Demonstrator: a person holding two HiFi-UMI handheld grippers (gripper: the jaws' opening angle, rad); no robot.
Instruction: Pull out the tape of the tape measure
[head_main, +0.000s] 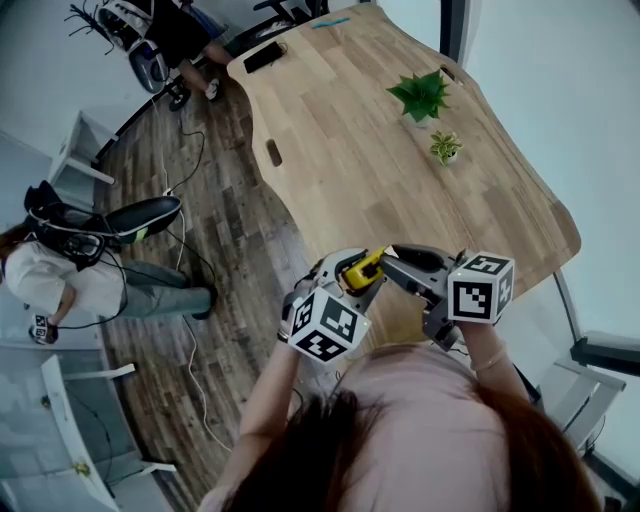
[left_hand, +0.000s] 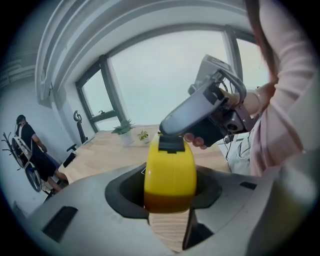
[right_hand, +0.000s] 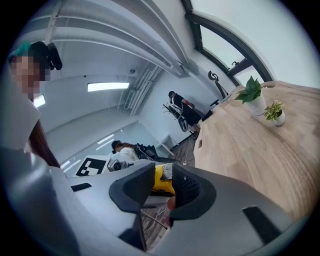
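Note:
I hold a yellow tape measure (head_main: 360, 270) upright between the pads of my left gripper (head_main: 350, 278), which is shut on its body (left_hand: 170, 172). Its black top faces the right gripper. My right gripper (head_main: 392, 262) points at it from the right, its jaw tips right at the case's top (left_hand: 172, 142). In the right gripper view the yellow case (right_hand: 161, 181) and its small metal end piece (right_hand: 167, 171) show in the gap between the dark pads, which stand apart around it. No tape shows drawn out.
Both grippers hover over the near edge of a wooden table (head_main: 400, 190) with two small potted plants (head_main: 420, 95) (head_main: 445, 148) and a dark phone (head_main: 263, 57). A seated person (head_main: 50, 275), chairs and cables are on the wood floor to the left.

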